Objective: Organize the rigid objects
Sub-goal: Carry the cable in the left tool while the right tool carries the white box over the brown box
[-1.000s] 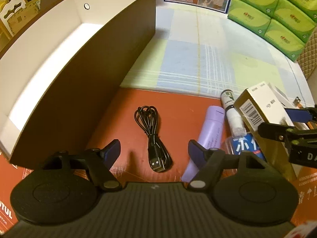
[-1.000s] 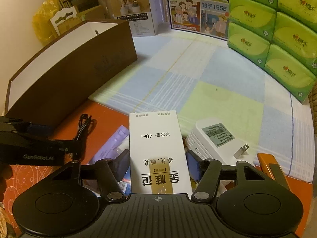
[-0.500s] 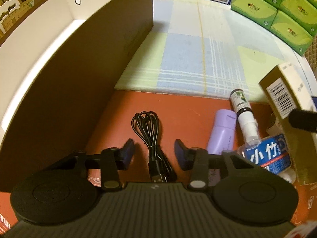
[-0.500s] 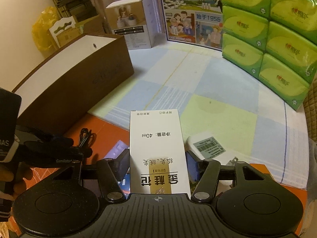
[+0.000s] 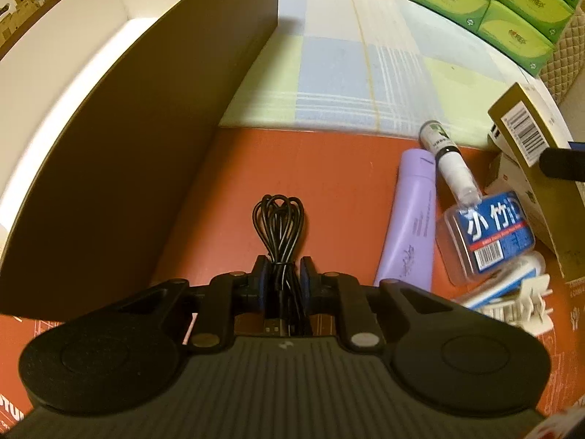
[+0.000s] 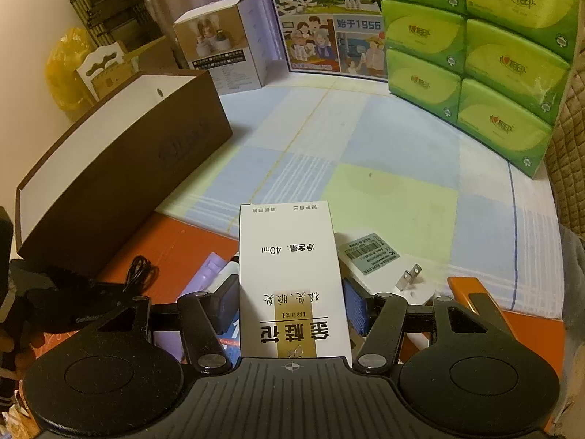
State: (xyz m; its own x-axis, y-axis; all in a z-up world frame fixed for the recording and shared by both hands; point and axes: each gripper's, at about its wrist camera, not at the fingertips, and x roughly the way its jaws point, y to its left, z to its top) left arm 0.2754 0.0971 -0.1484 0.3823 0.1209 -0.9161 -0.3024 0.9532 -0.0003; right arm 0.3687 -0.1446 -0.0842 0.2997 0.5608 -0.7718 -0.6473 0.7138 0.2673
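A coiled black USB cable (image 5: 279, 219) lies on the orange mat (image 5: 329, 183), and my left gripper (image 5: 283, 270) is shut on its bundled lower end. The open brown storage box (image 5: 146, 146) with a white inside stands directly to the left. My right gripper (image 6: 290, 298) is shut on a tall white carton (image 6: 289, 248) printed with "40ml", held above the mat. That carton also shows at the right edge of the left wrist view (image 5: 519, 128). The left gripper's dark body (image 6: 73, 303) appears low on the left in the right wrist view.
A purple tube (image 5: 409, 226), a small spray bottle (image 5: 449, 161) and a blue-labelled clear case (image 5: 490, 230) lie right of the cable. A white plug adapter (image 6: 369, 256) sits under the carton. Green tissue packs (image 6: 475, 55) and a printed carton (image 6: 223, 47) stand at the back.
My left gripper dropped over the cable and its jaws went from wide apart to shut on it. The right gripper lifted slightly with the white carton still in it.
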